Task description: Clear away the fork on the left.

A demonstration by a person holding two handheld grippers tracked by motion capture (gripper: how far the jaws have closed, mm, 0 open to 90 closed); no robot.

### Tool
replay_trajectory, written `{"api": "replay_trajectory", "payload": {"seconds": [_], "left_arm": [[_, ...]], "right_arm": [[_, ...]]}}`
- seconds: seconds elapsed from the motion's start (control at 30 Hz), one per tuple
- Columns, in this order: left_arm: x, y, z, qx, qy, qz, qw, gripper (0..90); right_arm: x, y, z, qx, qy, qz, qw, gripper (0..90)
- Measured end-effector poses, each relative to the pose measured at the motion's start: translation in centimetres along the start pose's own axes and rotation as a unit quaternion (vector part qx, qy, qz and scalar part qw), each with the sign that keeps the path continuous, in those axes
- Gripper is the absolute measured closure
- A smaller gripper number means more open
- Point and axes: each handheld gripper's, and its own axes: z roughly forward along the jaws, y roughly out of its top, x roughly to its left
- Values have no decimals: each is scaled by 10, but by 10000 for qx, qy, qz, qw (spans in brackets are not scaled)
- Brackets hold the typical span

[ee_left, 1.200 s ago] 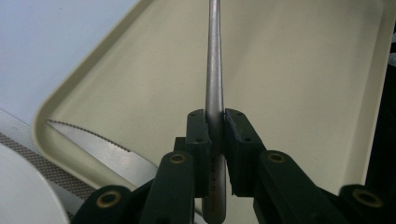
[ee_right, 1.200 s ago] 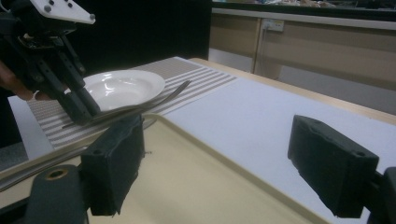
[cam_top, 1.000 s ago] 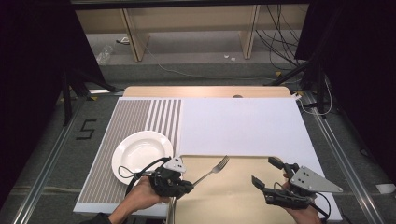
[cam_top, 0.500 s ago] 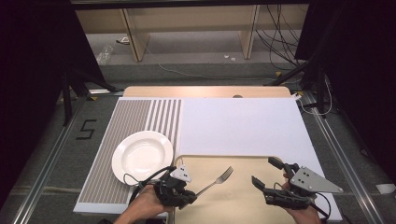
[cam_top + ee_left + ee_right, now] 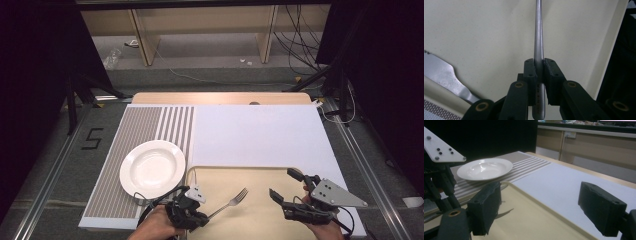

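My left gripper is shut on the handle of a metal fork, low over the near left part of a cream tray. The tines point away and to the right. In the left gripper view the two black jaws clamp the fork's handle, which runs straight up over the tray. My right gripper stands open over the tray's right side, with nothing between its pads. A white plate sits on the striped mat to the left of the tray.
A flat metal utensil piece lies at the tray's rim beside my left gripper. A white sheet covers the table beyond the tray. From the right gripper view, the plate and the left gripper's grey plate are on the left.
My left gripper has carried the fork back toward the table's near edge and lower over the tray. The right gripper has stayed still and open.
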Motion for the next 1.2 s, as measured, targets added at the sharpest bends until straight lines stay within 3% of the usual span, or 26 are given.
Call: {"api": "replay_trajectory", "payload": {"seconds": [0.57, 0.87, 0.93, 1.0, 1.07, 1.1, 1.2], "left_arm": [[-5, -6, 11, 358, -115, -103, 9992, 803], [-6, -7, 14, 480, -129, 46, 9988, 798], [-9, -7, 14, 489, -41, 62, 9988, 788], [-9, -6, 14, 458, -20, 84, 9989, 715], [-8, -4, 11, 258, -50, 41, 9996, 664], [-8, -2, 9, 206, -7, 44, 9998, 563], [-11, 0, 8, 126, 70, 99, 9998, 442]], "right_arm": [[0, 0, 0, 5, 3, -19, 10000, 195], [1, 0, 0, -3, 10, -13, 10000, 196], [1, 0, 0, -3, 7, -21, 10000, 195], [1, 0, 0, -4, 7, -21, 10000, 196], [1, 0, 0, -4, 9, -20, 10000, 196], [1, 0, 0, 4, 10, -25, 10000, 196], [1, 0, 1, 7, 16, -35, 10000, 196]]}}
